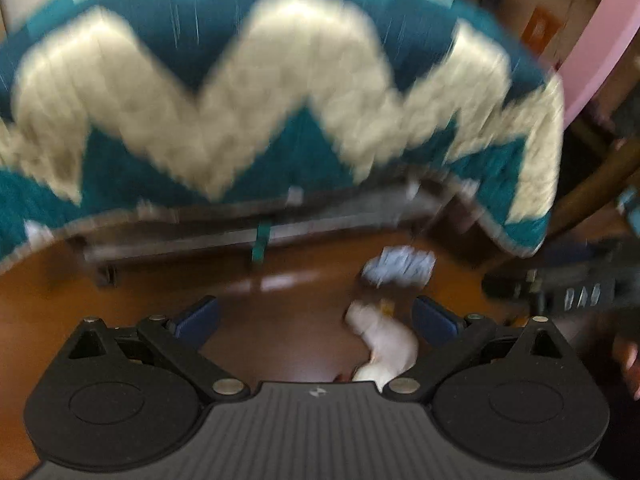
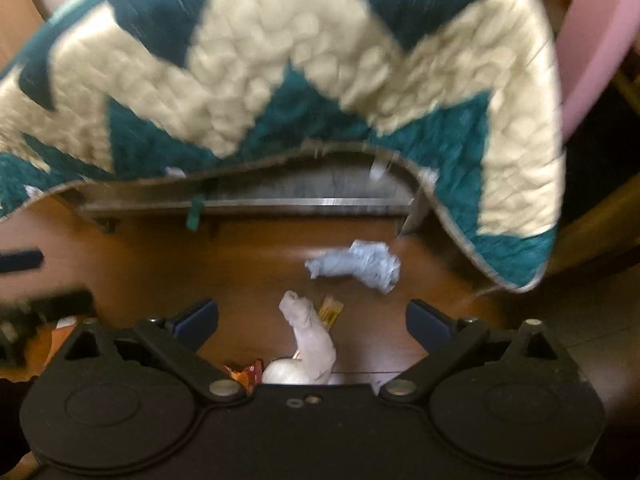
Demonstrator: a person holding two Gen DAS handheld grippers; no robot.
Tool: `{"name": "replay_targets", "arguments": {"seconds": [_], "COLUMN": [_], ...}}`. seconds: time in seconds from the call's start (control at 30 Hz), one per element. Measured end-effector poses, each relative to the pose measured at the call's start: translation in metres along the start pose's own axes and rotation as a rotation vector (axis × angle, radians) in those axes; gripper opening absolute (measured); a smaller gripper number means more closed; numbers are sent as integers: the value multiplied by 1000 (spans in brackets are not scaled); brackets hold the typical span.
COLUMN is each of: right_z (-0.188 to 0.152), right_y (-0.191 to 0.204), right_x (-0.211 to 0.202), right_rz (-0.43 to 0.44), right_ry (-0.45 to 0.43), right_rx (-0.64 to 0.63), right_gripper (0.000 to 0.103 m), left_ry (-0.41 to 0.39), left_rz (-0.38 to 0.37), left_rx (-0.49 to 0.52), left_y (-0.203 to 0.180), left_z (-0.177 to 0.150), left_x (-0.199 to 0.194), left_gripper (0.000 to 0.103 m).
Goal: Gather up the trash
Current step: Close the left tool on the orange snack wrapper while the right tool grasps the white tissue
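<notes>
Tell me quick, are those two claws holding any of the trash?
Left gripper: open, holding nothing; the white crumpled tissue lies on the floor below it.
Right gripper: open, holding nothing.

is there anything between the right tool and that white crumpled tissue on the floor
Nothing visible. The right tool is open, with the white tissue lying on bare wooden floor between its fingers. The quilt hangs farther back.

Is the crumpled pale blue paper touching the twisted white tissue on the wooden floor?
Apart. The right wrist view shows bare brown floor between the blue paper and the white tissue.
</notes>
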State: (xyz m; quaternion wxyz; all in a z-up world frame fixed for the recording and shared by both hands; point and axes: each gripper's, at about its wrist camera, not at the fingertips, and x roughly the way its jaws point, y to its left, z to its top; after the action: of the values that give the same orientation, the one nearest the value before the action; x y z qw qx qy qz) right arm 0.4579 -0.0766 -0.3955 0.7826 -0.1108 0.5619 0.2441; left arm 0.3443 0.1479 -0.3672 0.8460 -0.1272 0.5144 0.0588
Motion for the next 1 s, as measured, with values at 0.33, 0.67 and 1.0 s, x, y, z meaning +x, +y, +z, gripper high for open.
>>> {"name": "replay_targets", "arguments": {"seconds": [0.33, 0.67, 1.0], "right_z": [-9, -14, -18], "right_y": [17, 21, 24], "right_x": [120, 200, 222], "right_rz": [29, 32, 20], "right_ry": [141, 211, 236], "right_rx": [-211, -272, -294], "right_gripper": [80, 72, 45], "left_ry": [243, 335, 388], "left_rz": [-16, -122, -179], "left_rx": [105, 108, 100], "left_y": [0, -5, -9], "left_z": [-60, -92, -101], "left_x": [128, 195, 226], "left_gripper": [103, 90, 50]}}
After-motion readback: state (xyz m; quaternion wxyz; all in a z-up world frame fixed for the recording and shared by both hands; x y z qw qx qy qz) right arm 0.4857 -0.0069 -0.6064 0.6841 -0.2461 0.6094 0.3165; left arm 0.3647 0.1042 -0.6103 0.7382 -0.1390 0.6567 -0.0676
